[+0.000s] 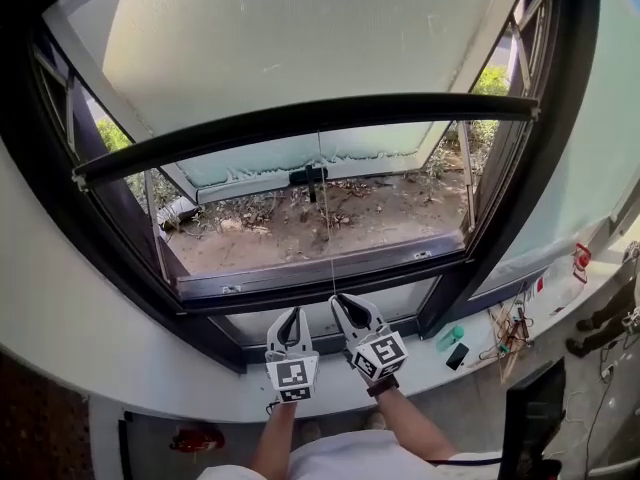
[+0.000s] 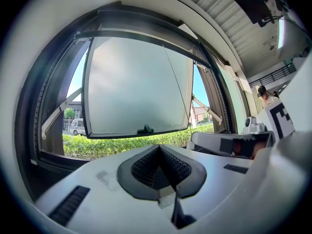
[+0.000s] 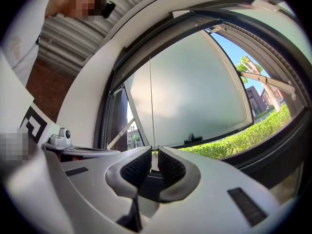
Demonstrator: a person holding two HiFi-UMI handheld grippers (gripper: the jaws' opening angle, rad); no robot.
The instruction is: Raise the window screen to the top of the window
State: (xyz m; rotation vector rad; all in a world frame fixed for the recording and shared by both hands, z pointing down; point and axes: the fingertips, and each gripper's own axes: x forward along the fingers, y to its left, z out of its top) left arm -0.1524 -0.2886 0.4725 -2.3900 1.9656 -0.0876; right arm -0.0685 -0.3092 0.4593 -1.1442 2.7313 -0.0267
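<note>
The window screen's dark bottom bar (image 1: 300, 128) crosses the window frame (image 1: 560, 168) at mid height. A thin pull cord (image 1: 327, 218) hangs from the bar's middle down to my right gripper (image 1: 338, 303). That gripper is shut on the cord, which rises from between its pads (image 3: 134, 167) as a pale line, the cord (image 3: 150, 101). My left gripper (image 1: 291, 316) sits just left of the right one, below the sill line, shut with nothing in it; its pads (image 2: 146, 165) meet. The cord (image 2: 176, 79) shows faintly in the left gripper view.
Beyond the screen a frosted pane (image 1: 280, 38) is tilted outward, with a black handle (image 1: 308, 176) on its lower edge. The white sill (image 1: 120, 368) carries a green bottle (image 1: 450, 337) and a phone (image 1: 457, 356) at the right. A dark panel (image 1: 530, 408) stands near my right arm.
</note>
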